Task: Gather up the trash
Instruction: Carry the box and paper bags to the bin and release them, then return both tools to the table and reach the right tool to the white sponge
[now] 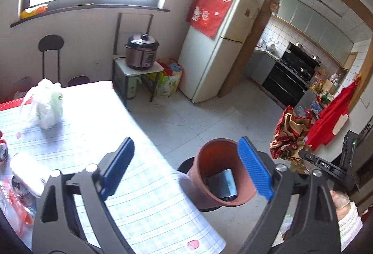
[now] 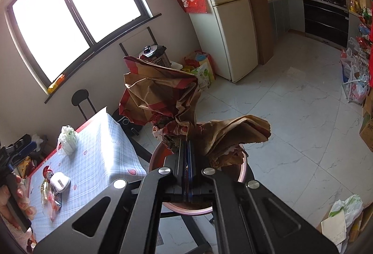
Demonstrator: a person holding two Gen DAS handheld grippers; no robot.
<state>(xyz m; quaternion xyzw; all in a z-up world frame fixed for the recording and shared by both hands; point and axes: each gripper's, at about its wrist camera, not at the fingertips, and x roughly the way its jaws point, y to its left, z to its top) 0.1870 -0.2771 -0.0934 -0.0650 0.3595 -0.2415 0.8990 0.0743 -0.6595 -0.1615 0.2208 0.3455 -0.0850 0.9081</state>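
My left gripper (image 1: 185,140) stands open, nothing between its blue pads (image 1: 255,167). It hovers over the table's corner (image 1: 139,195) and a terracotta pot (image 1: 200,174) that rests on a dark stool beside the table. A grey flat item (image 1: 221,186) lies inside the pot. My right gripper (image 2: 186,142) is shut on a crumpled brown-and-red paper bag (image 2: 163,90), held right above the pot's rim (image 2: 156,156). The left wrist view shows that bag (image 1: 289,135) at the right. On the table lie a white plastic bag (image 1: 46,102), a white wad (image 1: 25,174), a red can (image 2: 47,172) and wrappers (image 2: 50,198).
A fridge (image 1: 216,48) stands at the far wall, with a rice cooker (image 1: 141,51) on a low shelf and a black chair (image 1: 50,44) under the window. Full bags (image 2: 354,86) and boxes line the floor at the right. A doorway opens onto the kitchen.
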